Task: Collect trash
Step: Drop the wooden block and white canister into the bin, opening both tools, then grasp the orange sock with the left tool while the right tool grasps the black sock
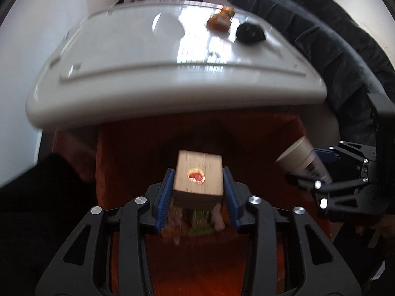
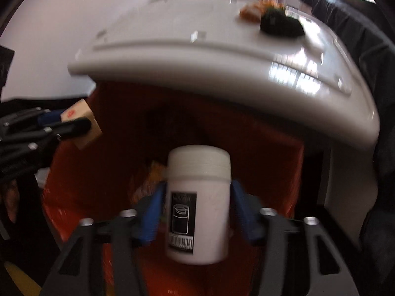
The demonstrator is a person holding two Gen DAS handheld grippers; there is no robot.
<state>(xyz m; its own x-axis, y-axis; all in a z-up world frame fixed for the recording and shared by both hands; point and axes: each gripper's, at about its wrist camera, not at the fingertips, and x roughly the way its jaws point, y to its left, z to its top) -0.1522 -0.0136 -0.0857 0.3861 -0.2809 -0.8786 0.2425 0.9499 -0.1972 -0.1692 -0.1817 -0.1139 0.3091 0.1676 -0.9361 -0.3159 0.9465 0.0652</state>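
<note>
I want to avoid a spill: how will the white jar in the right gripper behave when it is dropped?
The white jar looks like rigid plastic, so probably not fragile. Its round, smooth wall may slip and roll. The lid seems closed, so it probably lands in the orange bin intact.

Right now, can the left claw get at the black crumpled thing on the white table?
Probably not: the left claw is already shut on a small carton and sits low over the orange bin, below the table edge.

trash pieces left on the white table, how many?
2: an orange wrapper and a black crumpled piece beside it, at the table's far right. More may be hidden.
</note>
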